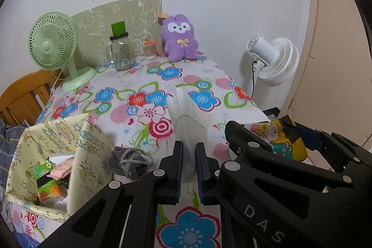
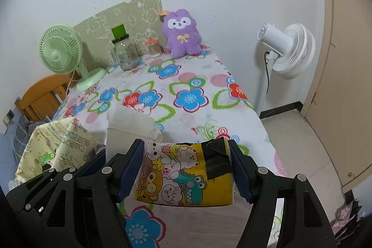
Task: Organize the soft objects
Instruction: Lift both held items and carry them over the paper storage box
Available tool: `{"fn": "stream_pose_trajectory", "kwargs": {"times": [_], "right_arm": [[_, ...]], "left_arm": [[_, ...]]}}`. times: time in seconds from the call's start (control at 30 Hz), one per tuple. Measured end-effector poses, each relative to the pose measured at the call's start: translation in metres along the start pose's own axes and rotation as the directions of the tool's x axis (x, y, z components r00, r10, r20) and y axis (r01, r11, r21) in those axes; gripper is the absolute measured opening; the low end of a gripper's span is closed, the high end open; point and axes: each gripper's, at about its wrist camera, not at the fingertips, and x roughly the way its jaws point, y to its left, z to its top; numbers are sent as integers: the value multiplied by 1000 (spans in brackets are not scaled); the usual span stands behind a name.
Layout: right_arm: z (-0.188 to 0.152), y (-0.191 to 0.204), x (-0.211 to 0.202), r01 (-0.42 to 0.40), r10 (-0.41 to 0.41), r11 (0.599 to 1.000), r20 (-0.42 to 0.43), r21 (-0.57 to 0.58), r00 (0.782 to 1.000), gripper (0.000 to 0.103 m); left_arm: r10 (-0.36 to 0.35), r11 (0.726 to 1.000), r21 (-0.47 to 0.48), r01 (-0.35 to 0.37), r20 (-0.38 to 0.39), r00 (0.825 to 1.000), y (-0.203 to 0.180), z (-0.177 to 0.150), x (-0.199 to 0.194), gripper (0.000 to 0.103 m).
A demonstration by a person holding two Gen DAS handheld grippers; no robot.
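My left gripper point(image 1: 188, 169) is shut on a folded white cloth point(image 1: 186, 117) and holds it upright above the flowered table point(image 1: 162, 85); the cloth also shows in the right wrist view point(image 2: 130, 129). My right gripper point(image 2: 186, 169) is shut on a yellow cartoon-print tissue pack point(image 2: 183, 176) with black tape, held over the table's near edge; the pack also shows in the left wrist view point(image 1: 279, 138). A cream patterned fabric box point(image 1: 53, 155) stands at the near left. A grey drawstring pouch point(image 1: 130, 162) lies beside the box. A purple plush point(image 1: 180, 38) sits at the far edge.
A green desk fan point(image 1: 53, 43), a glass jar with a green-topped lid point(image 1: 122, 50) and a small toothpick holder point(image 1: 150, 49) stand at the back. A white standing fan point(image 2: 286, 50) is off the table's right side. A wooden chair point(image 1: 21, 94) is at the left.
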Motion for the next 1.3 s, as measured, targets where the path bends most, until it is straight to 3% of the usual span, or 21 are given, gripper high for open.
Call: {"fn": "stream_pose_trajectory", "kwargs": {"times": [0.63,1.3], "right_arm": [[27,32,-44,-7,12,999,101,-50,995,73],[39,76,-61,-8,26,993,152,-116,988,73]], "left_arm": [[8,1000,-6,-7,89,996,19,22,-45,8],[35,999,-15,-33,139,990,55,29,-67,8]]}}
